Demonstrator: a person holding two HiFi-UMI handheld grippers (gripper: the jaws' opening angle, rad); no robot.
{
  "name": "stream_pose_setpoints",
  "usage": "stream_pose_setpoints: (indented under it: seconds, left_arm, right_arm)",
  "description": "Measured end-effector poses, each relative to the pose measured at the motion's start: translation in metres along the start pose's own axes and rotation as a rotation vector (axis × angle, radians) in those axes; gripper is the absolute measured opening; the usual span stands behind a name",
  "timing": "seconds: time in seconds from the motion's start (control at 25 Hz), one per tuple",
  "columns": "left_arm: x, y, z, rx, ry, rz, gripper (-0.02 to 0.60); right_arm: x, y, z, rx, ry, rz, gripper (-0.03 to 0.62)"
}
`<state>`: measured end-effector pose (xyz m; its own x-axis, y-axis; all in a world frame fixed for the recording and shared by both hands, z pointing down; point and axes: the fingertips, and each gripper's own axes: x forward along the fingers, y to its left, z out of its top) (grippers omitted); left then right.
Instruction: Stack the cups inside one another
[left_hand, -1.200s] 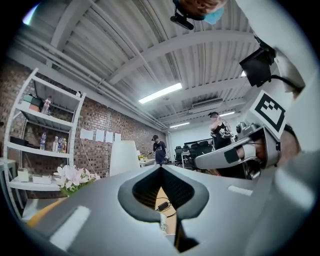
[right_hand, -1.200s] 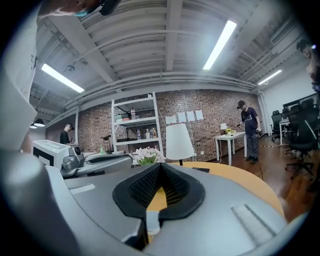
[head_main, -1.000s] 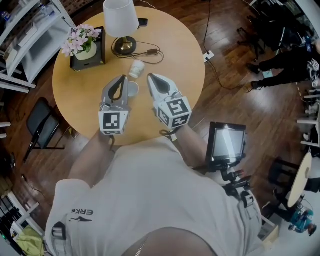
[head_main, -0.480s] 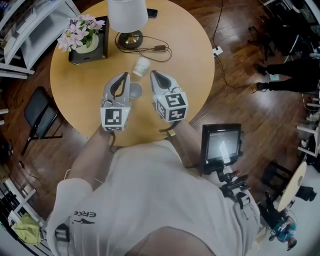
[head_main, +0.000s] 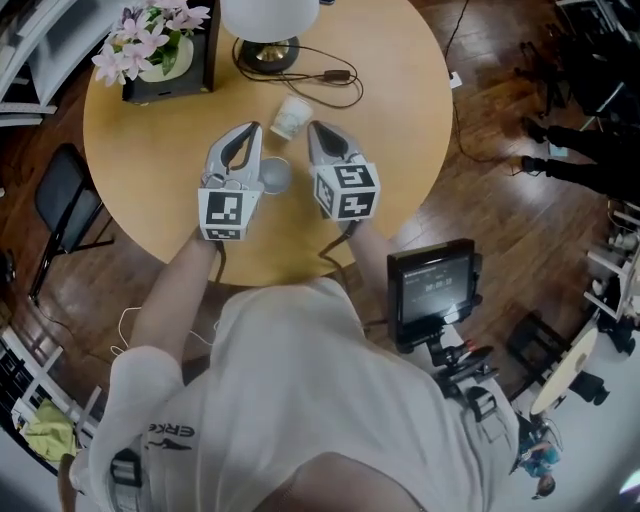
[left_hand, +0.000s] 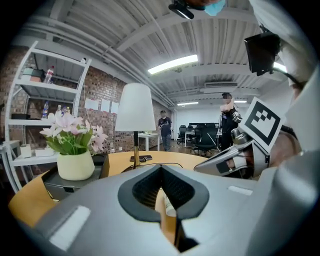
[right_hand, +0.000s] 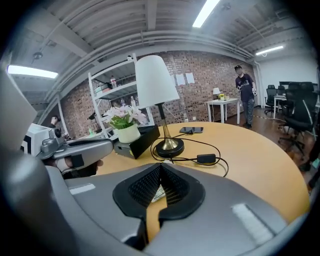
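Two cups are on the round wooden table (head_main: 150, 180). A patterned white cup (head_main: 290, 117) lies on its side just beyond the gripper tips. A plain pale cup (head_main: 274, 176) stands upright between the two grippers. My left gripper (head_main: 254, 127) is to the left of the upright cup, shut with nothing in it. My right gripper (head_main: 314, 126) is to its right, also shut and empty. In the left gripper view the jaws (left_hand: 161, 167) meet, and a sliver of a cup (left_hand: 169, 205) shows below them. The right gripper view shows closed jaws (right_hand: 161, 165) with the patterned cup (right_hand: 157, 193) behind.
A white-shaded lamp (head_main: 268, 14) with a brass base and a looping cable (head_main: 335, 82) stands at the table's far side. A flower pot on a black box (head_main: 150, 60) sits far left. A folding chair (head_main: 60, 205) is left of the table and a monitor (head_main: 432, 285) right.
Both grippers have sunk toward the tabletop and drawn closer to the two cups. Their jaws stayed shut. Neither cup has moved.
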<state>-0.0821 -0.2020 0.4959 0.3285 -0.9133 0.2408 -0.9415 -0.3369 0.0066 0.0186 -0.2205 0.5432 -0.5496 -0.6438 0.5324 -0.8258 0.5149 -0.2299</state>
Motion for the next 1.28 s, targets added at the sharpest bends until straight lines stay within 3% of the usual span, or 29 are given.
stream_pose_setpoints:
  seconds: [0.28, 0.52, 0.64, 0.88, 1.28]
  left_arm:
    - [0.014, 0.009, -0.016, -0.020, 0.046, -0.019, 0.002]
    - [0.013, 0.011, -0.022, -0.041, 0.047, -0.009, 0.002]
    - [0.011, 0.012, -0.022, -0.047, 0.044, -0.002, 0.002]
    - [0.008, 0.021, -0.028, -0.058, 0.042, 0.009, 0.002]
    - [-0.004, 0.027, -0.028, -0.067, 0.050, 0.023, 0.002]
  right_arm:
    - [0.026, -0.010, -0.014, 0.122, 0.075, -0.012, 0.017]
    - [0.041, -0.015, -0.020, 0.377, 0.141, 0.036, 0.307]
    - [0.049, -0.020, -0.025, 0.498, 0.184, 0.036, 0.385]
    - [0.072, -0.022, -0.043, 0.609, 0.251, 0.017, 0.407]
    - [0.077, -0.031, -0.050, 0.712, 0.266, 0.013, 0.387]
